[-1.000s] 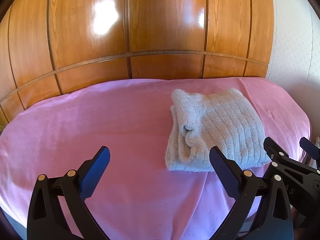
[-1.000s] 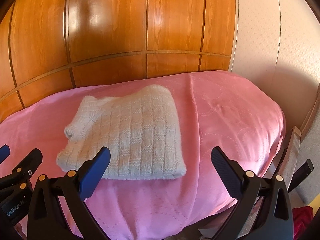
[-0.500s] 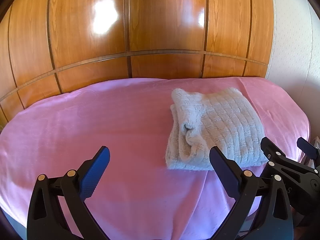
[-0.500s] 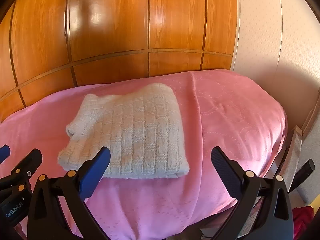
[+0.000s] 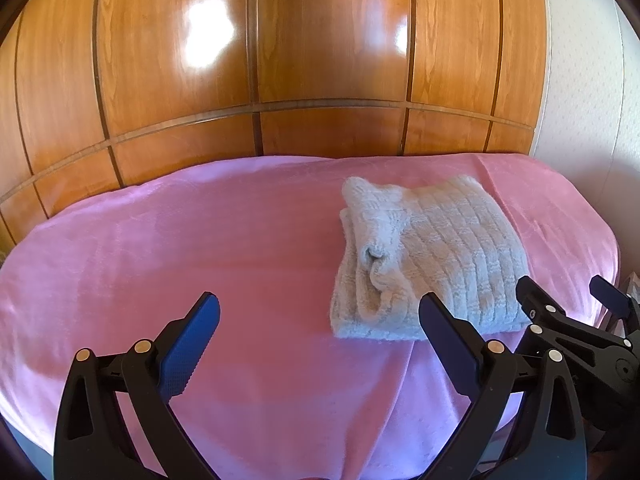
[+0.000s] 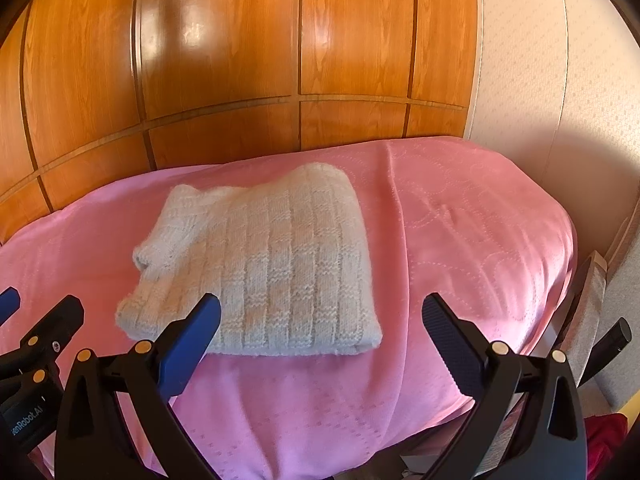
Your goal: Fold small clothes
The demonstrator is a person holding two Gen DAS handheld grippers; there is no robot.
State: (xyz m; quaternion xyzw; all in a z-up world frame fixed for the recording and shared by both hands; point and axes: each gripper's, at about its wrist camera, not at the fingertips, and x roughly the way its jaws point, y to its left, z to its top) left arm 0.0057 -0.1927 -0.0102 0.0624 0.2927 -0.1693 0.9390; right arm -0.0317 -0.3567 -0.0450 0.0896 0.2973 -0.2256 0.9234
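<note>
The left gripper [image 5: 319,338] occupies the lower edge of its own view with both blue-padded fingers spread wide apart and nothing between them; its body is cut off by the bottom of the frame. The right gripper [image 6: 321,338] stands the same way in its view, fingers apart and clear of the fabric, base likewise cropped. In the lower left of the right wrist view, a white label on the left gripper's body is partly cut off and reads "enRobot.AI". The folded knitted garment [image 6: 264,268], pale cream with a ribbed block pattern, lies on the pink bedspread [image 6: 460,240], just beyond the fingertips in both views; its near left corner is hidden behind the right gripper's left finger [image 6: 192,336]. A rolled opening, sleeve or collar, shows at its left edge; which one cannot be determined. Glossy wooden panelling [image 5: 320,60] fills the upper frame. A dark red item [image 6: 604,436] at the lower right is too cropped to identify.
</note>
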